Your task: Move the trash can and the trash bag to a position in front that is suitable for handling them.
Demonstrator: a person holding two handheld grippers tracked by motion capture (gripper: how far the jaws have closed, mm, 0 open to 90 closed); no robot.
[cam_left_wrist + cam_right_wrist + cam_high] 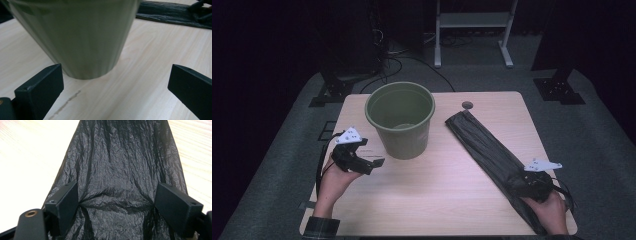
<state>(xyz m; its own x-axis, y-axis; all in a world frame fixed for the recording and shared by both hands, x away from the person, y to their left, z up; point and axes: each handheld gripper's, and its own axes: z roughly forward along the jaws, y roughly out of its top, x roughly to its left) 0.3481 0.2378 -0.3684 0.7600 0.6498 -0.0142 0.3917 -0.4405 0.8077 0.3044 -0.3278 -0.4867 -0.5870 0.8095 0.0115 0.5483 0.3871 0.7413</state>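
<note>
While the right hand-held gripper (523,186) is pressed down on the near end of the black plastic bag (484,145), its jaws are seen wide apart in the right gripper view, w/ the crinkled plastic puckered at both pads (67,199); whether the bag is truly pinched can't be told. The bag is laid flat as a long folded strip, diagonally across the right half of the table (432,200), from near the back edge to the front right corner. The left hand-held gripper (377,162) is held just left of the green bucket (401,120), jaws apart, nothing between them. The bucket is stood upright at centre-back, apart from the bag.
</note>
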